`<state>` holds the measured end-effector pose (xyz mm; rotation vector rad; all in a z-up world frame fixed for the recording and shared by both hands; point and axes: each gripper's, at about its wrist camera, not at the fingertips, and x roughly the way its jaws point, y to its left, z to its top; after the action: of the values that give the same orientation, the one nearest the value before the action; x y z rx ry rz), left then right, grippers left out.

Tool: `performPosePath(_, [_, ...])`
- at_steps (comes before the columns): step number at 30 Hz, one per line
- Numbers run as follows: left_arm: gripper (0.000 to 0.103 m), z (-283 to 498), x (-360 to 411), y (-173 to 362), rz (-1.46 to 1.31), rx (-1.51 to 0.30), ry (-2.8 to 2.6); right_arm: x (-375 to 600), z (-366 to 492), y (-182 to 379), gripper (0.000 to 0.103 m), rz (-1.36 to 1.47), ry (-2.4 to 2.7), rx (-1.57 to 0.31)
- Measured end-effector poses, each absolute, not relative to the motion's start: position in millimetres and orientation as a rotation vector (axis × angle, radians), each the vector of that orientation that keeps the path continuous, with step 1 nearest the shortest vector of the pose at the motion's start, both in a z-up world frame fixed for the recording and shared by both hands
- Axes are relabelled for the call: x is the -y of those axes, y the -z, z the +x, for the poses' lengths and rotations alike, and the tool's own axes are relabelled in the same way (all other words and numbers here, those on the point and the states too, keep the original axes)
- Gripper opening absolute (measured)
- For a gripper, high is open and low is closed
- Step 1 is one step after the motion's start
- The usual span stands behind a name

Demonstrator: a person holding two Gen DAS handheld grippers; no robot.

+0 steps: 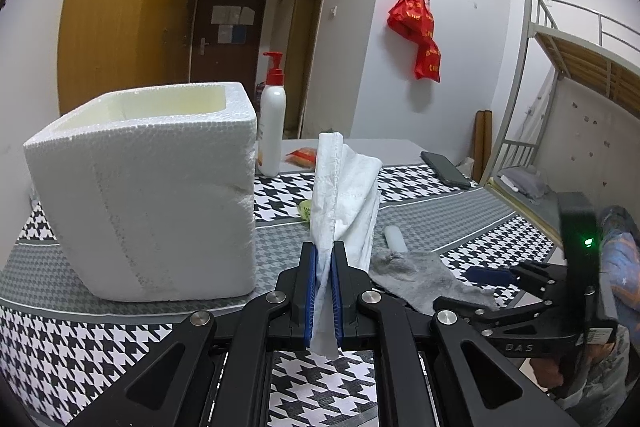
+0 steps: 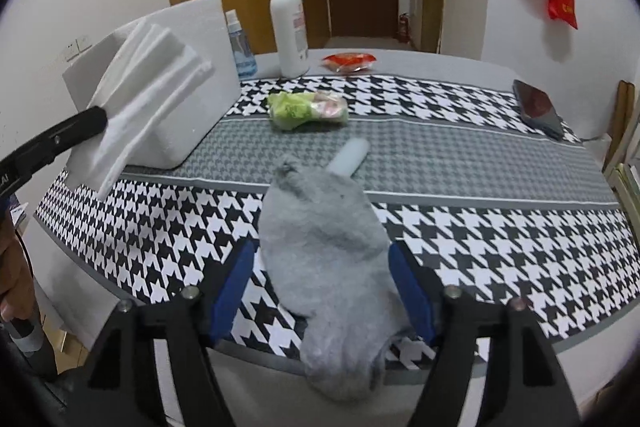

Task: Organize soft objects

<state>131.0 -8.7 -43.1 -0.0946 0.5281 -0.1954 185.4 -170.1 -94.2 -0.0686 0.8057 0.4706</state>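
My left gripper [image 1: 323, 251] is shut on a folded white cloth [image 1: 348, 187], which stands up from its blue pads, a little right of a white foam box [image 1: 152, 187]. In the right wrist view the same cloth [image 2: 148, 87] hangs in front of the box [image 2: 200, 35]. A grey sock [image 2: 324, 259] lies flat on the houndstooth table near its front edge. My right gripper [image 2: 320, 247] is open, with one finger on each side of the sock. Its blue pads [image 2: 408, 287] sit at the sock's edges without pinching it.
A white pump bottle with a red top [image 2: 289, 27] and a small spray bottle [image 2: 240, 47] stand at the back. A green packet [image 2: 308, 109], a red packet [image 2: 350, 61], a white cylinder [image 2: 350, 155] and a dark phone [image 2: 538, 107] lie on the table. A bunk bed [image 1: 580, 67] stands to the right.
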Motion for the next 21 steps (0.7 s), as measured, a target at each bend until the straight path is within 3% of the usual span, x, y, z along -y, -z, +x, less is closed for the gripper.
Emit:
performPosePath(16, [0.008, 129.9, 3.7, 44.1, -0.099, -0.526, 0.186, 154.4, 200.2, 111.1, 0.074, -0.155, -0.476, -0.849])
performPosePath(21, [0.008, 127.5, 2.6, 41.9, -0.102, -0.520, 0.188, 146.5, 199.8, 113.1, 0.080, -0.200, -0.472, -0.855])
